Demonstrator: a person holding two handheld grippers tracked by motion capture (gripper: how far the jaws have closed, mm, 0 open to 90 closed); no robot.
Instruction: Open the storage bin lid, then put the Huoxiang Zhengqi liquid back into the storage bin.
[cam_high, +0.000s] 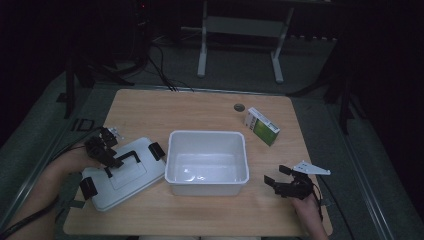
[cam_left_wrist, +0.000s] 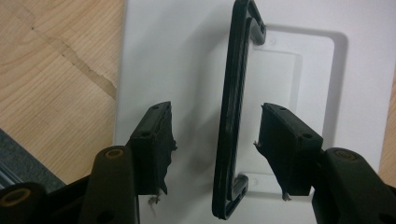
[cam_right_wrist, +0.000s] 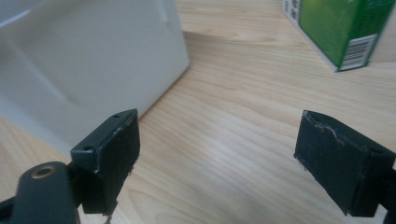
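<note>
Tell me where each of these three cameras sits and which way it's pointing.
High view: above the person's side, looking forward and down at the table; both forearms and claws show.
Left gripper view: rides the left claw, looking down at the white lid; its open jaws straddle the black handle.
Right gripper view: rides the right claw, low over the wood, facing the green box; jaws open.
Shared: the white bin appears in high and right gripper views.

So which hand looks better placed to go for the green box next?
Probably the right. The right gripper is open and empty beside the white tub, with the green box ahead on bare table. The left gripper is over the lid, its fingers astride the handle.
</note>
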